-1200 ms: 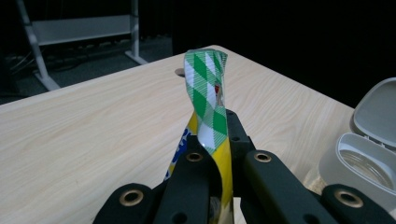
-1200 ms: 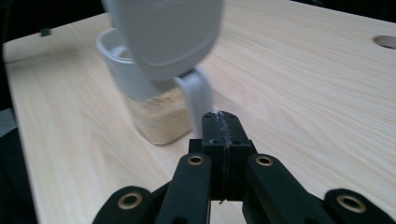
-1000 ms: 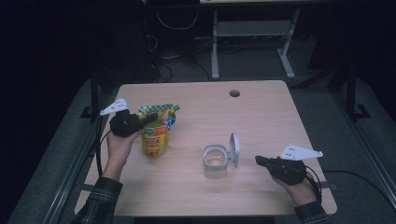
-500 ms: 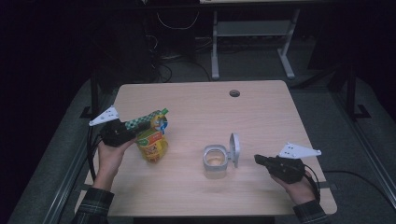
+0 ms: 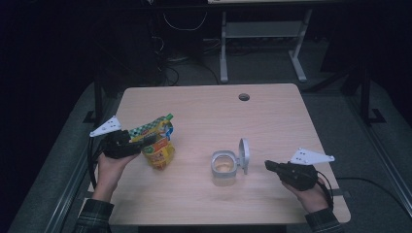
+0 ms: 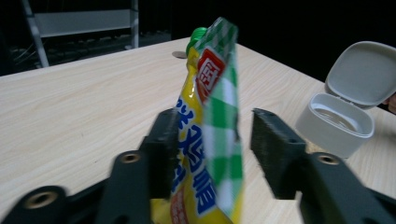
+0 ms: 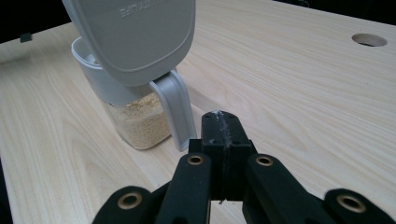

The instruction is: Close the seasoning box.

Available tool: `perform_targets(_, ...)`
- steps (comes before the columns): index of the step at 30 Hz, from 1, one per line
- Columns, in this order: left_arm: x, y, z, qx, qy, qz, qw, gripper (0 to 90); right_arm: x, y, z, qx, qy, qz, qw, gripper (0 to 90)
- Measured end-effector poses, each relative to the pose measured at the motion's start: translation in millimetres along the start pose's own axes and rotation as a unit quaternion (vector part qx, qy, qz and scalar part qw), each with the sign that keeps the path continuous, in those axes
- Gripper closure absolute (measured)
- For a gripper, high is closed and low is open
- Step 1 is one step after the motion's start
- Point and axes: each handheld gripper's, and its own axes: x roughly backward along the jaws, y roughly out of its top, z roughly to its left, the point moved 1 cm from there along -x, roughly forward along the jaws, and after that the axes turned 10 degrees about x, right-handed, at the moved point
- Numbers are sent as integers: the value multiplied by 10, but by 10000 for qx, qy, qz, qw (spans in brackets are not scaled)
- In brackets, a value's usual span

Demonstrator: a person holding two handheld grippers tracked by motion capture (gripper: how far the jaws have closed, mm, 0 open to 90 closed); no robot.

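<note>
Dark floor and metal stands surround our wooden table (image 5: pixel 272 121). Our left gripper (image 6: pixel 210 154) has its jaws spread wide around a yellow and green pouch (image 6: pixel 208 135) near the table's left edge; one jaw touches the pouch, the other stands clear. Mid-table sits a grey container (image 5: pixel 224 167) with its lid (image 5: pixel 244 154) flipped up, pale grains inside. Our right gripper (image 7: pixel 222 126), jaws pressed together on nothing, rests just beside it.
</note>
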Motion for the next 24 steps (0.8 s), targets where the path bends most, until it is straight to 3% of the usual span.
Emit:
perform_targets(4, 86, -42, -24, -113, 331, 8, 9994, 323, -6, 10, -1, 2, 23, -9, 10000, 879)
perform_targets(6, 135, -70, -13, -132, 348, 76, 9993, 270, -7, 18, -2, -12, 26, -2, 10000, 880)
perform_targets(15, 308, -268, -64, -94, 470, 286, 9984, 199, 0, 66, -17, -18, 25, 11, 10000, 900)
perform_targets(21, 389, -474, -158, -138, 553, 474, 9972, 179, -34, 174, -5, 66, 158, -55, 9998, 900)
perform_targets(24, 409, -593, -209, -55, 524, 417, 9977, 178, -61, 266, -6, 94, 272, -155, 9995, 900)
